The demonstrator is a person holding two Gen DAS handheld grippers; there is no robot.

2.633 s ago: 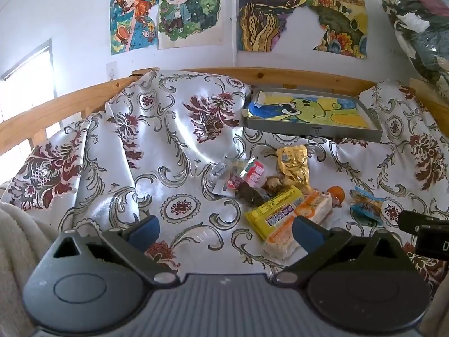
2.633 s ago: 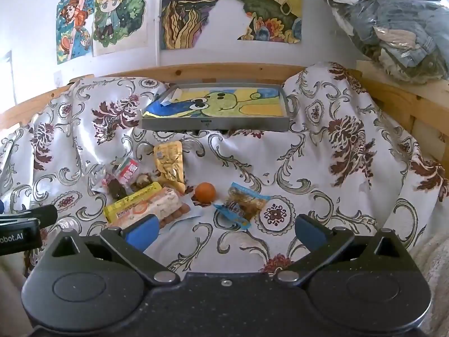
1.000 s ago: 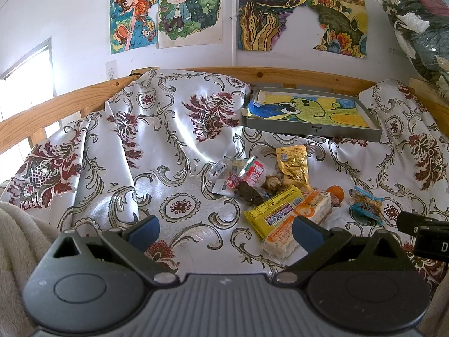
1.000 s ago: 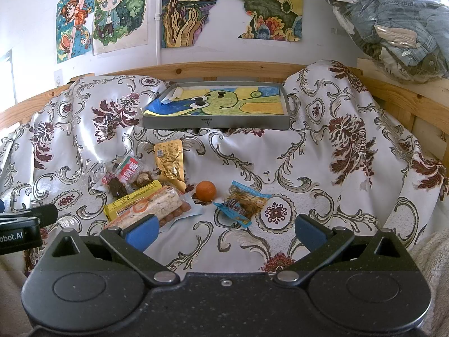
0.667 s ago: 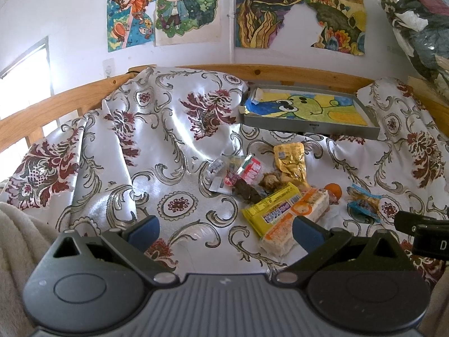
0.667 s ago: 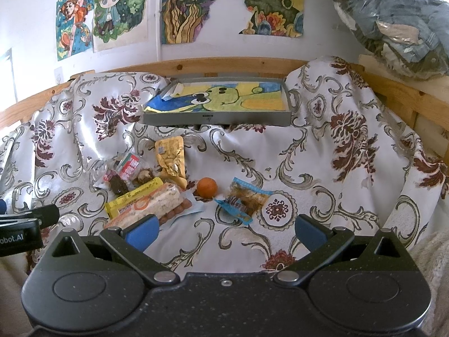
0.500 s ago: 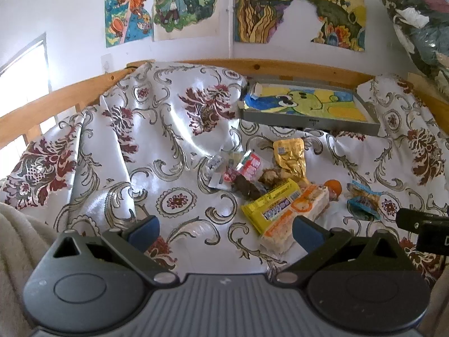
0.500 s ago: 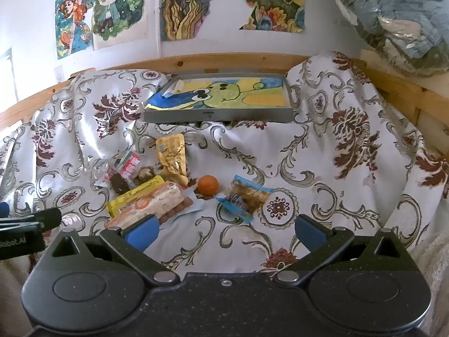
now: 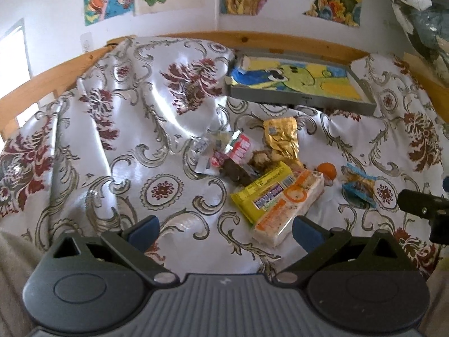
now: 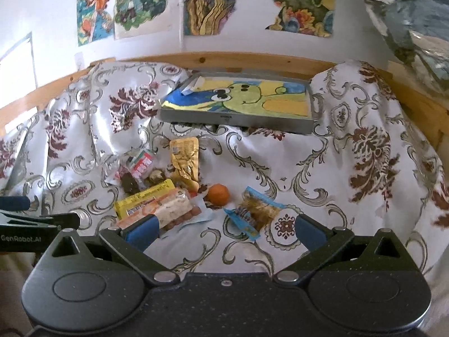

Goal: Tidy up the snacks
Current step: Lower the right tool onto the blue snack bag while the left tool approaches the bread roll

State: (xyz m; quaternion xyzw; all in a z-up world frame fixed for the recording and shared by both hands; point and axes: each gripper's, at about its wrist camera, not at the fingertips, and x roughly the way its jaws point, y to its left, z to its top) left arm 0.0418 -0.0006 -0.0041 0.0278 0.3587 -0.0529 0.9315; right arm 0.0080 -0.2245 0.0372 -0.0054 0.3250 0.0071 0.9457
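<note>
Both tools are hovering low over the glossy white floral cloth, nothing yet picked up. The right gripper is spread wide and empty, and so is the left gripper. The snacks are lying in a loose heap on the cloth, well short of the shallow grey tray with a cartoon-printed liner, which looks like the place meant for them.

A sensible first grab for the right gripper seems to be the crinkly blue-edged clear snack packet lying just ahead of it: pinching across its flat body, low, so the slick film is not sliding out. The small round orange fruit is likely to roll if nudged. The long yellow foil-wrapped bar is touching the soft clear-wrapped orange-labelled pack; the crumpled gold foil pouch is lying beyond them.
</note>
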